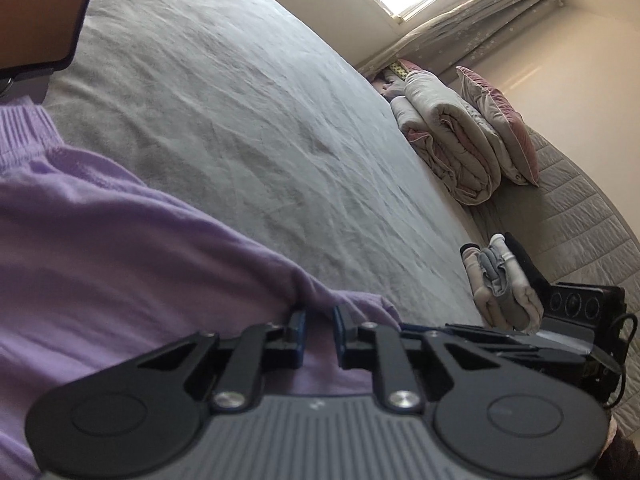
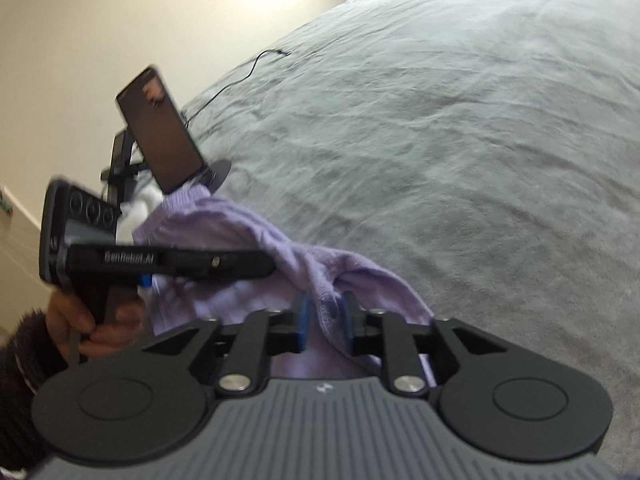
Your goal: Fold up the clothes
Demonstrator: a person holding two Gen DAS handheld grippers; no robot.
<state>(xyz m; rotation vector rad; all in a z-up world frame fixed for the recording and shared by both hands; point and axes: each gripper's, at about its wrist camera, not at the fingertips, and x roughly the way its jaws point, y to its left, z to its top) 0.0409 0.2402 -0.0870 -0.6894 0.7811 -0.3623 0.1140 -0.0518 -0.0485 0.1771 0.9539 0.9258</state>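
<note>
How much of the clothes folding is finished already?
A small stack of folded clothes already sits at the bed's edge. In hand: both the left gripper and the right gripper have the purple sweater bunched between their fingers above the grey bedspread. Left: the sweater is still crumpled, so it needs laying flat, folding and stacking.

Wrist views, close over bed [image 1: 248, 128], sharing sweater [image 1: 120, 240]
</note>
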